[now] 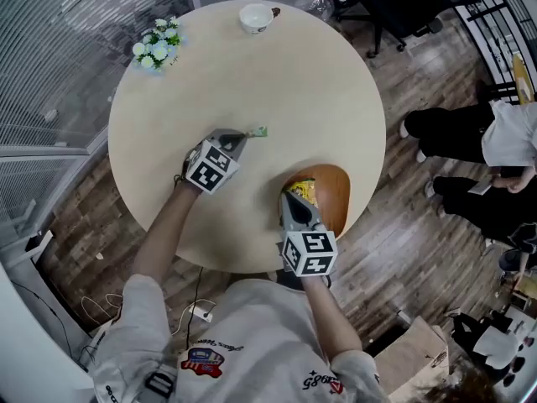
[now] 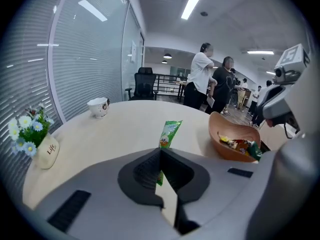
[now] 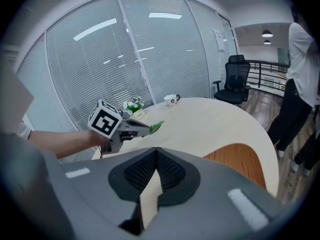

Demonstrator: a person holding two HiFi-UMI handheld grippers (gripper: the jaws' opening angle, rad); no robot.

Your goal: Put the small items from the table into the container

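Note:
A green snack packet (image 1: pixel 258 132) sticks out of my left gripper (image 1: pixel 242 138), which is shut on it just above the round table (image 1: pixel 277 74). In the left gripper view the packet (image 2: pixel 169 133) stands up from between the closed jaws of the left gripper (image 2: pixel 161 153). The brown bowl (image 1: pixel 334 193) sits at the table's near right edge with several snack packets (image 1: pixel 303 193) in it. My right gripper (image 1: pixel 294 196) hovers over the bowl's left side. In the right gripper view the right gripper (image 3: pixel 156 153) is shut with nothing in it, and the left gripper (image 3: pixel 142 128) shows with the packet (image 3: pixel 157 126).
A white cup (image 1: pixel 255 17) stands at the table's far edge and a small pot of flowers (image 1: pixel 158 47) at the far left. People (image 1: pixel 487 141) stand to the right of the table, and an office chair (image 1: pixel 403 7) is behind it. A glass wall with blinds (image 1: pixel 50 74) runs along the left.

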